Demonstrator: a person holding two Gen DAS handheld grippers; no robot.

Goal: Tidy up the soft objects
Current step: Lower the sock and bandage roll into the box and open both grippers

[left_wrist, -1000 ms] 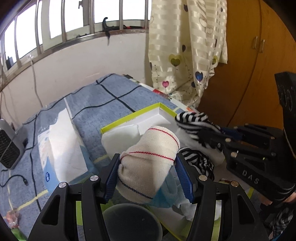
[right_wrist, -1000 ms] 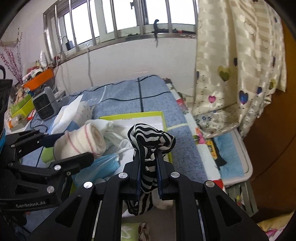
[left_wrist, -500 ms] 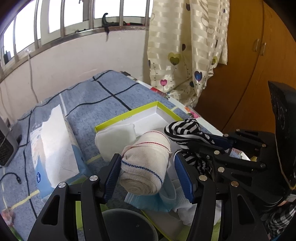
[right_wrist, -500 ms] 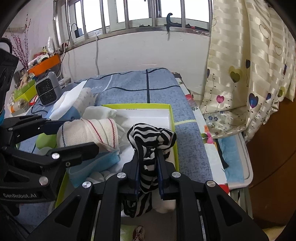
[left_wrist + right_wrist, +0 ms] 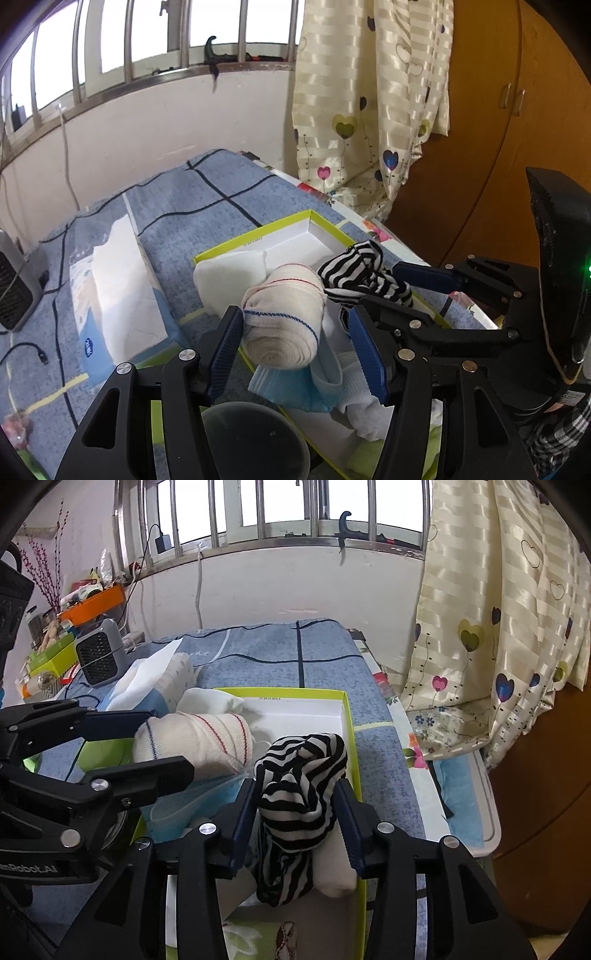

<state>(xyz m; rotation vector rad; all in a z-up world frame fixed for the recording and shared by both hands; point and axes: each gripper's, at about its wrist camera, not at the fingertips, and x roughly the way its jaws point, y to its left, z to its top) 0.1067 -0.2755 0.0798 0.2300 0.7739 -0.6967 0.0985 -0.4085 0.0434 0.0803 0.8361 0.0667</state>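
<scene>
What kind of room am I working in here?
Probably a home bedroom: a barred window, a heart-print curtain, a wooden wardrobe and a blue checked cover on the work surface.

Beside our heart-print curtain [image 5: 509, 620]: barred window [image 5: 280, 509], grey heater [image 5: 99, 656], orange tray [image 5: 94, 602], wooden wardrobe [image 5: 517, 122].

Right hand-held gripper [image 5: 295, 819] opened, apparently releasing striped sock [image 5: 299, 794]
</scene>
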